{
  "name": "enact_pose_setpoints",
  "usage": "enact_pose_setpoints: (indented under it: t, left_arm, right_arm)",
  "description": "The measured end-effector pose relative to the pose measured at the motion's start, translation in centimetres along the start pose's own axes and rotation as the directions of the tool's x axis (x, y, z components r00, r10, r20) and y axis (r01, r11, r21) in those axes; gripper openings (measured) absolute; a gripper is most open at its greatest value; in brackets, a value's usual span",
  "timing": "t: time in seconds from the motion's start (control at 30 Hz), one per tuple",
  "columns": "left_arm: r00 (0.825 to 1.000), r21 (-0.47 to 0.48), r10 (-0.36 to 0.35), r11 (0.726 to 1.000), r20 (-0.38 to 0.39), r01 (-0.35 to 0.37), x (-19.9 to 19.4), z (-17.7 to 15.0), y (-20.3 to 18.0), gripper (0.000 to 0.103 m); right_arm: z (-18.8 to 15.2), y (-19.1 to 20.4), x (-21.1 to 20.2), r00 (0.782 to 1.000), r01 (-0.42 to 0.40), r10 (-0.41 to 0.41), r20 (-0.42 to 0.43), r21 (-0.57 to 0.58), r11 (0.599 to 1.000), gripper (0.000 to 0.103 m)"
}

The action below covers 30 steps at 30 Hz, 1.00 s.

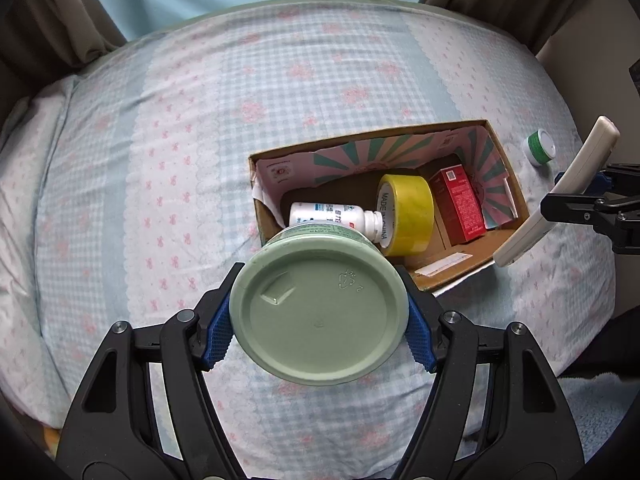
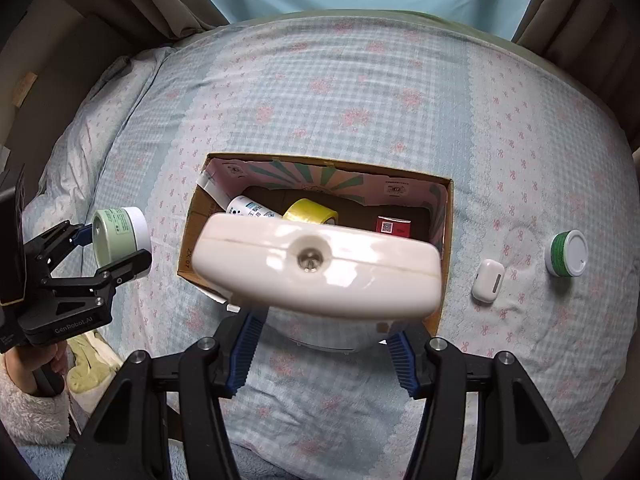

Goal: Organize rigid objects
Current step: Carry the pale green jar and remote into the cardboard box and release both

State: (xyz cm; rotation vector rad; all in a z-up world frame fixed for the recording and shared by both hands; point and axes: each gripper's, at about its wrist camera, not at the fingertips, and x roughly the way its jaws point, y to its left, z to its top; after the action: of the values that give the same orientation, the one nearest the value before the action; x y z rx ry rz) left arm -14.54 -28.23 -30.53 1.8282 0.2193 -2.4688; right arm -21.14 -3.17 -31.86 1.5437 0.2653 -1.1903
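Both hands are loaded and closing on the cardboard box (image 2: 438, 312) that sits on the bed (image 2: 320, 92). The left tongs (image 1: 320, 320) are clamped on a pale green jar (image 1: 320, 312), pads pressed on either side of it, held just at the box's left end. The right tongs (image 2: 324, 344) carry a white remote control (image 2: 316, 268), gripped across its width and hanging over the near edge of the box.

Three things already lie inside: a white pill bottle (image 1: 328, 216) on its side, a yellow tape roll (image 1: 406, 214) touching the bottle's neck at its 3 o'clock, and a red carton (image 1: 458, 208) farther on toward the right end.

Still loose on the bedspread, out at 3 o'clock of the box, are a white earbud case (image 2: 488, 280) and, beyond it, a small green-banded jar (image 2: 568, 253) with a white lid. By my reckoning the job is about half done: two items arriving, two yet to fetch.
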Motion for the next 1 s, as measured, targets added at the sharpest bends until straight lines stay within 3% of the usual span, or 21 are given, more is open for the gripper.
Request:
enact_pose_setpoints:
  t: [0.2, 0.4, 0.57, 0.83, 0.87, 0.9, 0.93, 1.0]
  left_arm:
    - [0.997, 0.032, -0.022, 0.999, -0.069, 0.024, 5.2, 1.6, -1.5, 0.068]
    - [0.99, 0.119, -0.012, 0.993, -0.142, 0.029, 9.4, 2.2, -3.9, 0.068]
    - [0.982, 0.149, -0.011, 0.988, -0.19, 0.04, 11.2, 1.9, -4.7, 0.068]
    - [0.98, 0.168, 0.026, 0.986, -0.195, 0.007, 11.6, 2.0, -5.3, 0.068]
    - [0.98, 0.162, 0.034, 0.987, -0.196, -0.002, 11.7, 2.0, -5.3, 0.073]
    - [0.98, 0.153, 0.032, 0.988, -0.195, -0.002, 11.7, 2.0, -5.1, 0.083]
    - [0.982, 0.145, 0.024, 0.989, -0.188, 0.003, 11.4, 2.0, -5.1, 0.102]
    - [0.988, 0.128, -0.002, 0.992, -0.157, 0.022, 10.6, 2.0, -5.0, 0.103]
  right_arm:
    - [1.6, -2.6, 3.5, 1.0, -0.019, 0.021, -0.021, 0.107, 0.994, 0.054]
    - [2.0, -5.3, 7.6, 0.987, -0.116, 0.141, -0.076, 0.272, 0.955, 0.054]
    - [2.3, -5.4, 9.6, 0.98, -0.112, 0.152, -0.128, 0.275, 0.955, 0.054]
    - [2.9, -6.2, 10.8, 0.971, -0.112, 0.169, -0.17, 0.299, 0.948, 0.054]
    - [3.1, -6.3, 11.1, 0.967, -0.118, 0.178, -0.185, 0.297, 0.947, 0.055]
    - [3.3, -6.4, 11.4, 0.963, -0.111, 0.175, -0.203, 0.291, 0.95, 0.055]
    - [3.3, -6.4, 11.5, 0.965, -0.095, 0.158, -0.211, 0.281, 0.955, 0.056]
    - [3.5, -6.6, 11.2, 0.978, -0.02, 0.076, -0.196, 0.274, 0.962, 0.082]
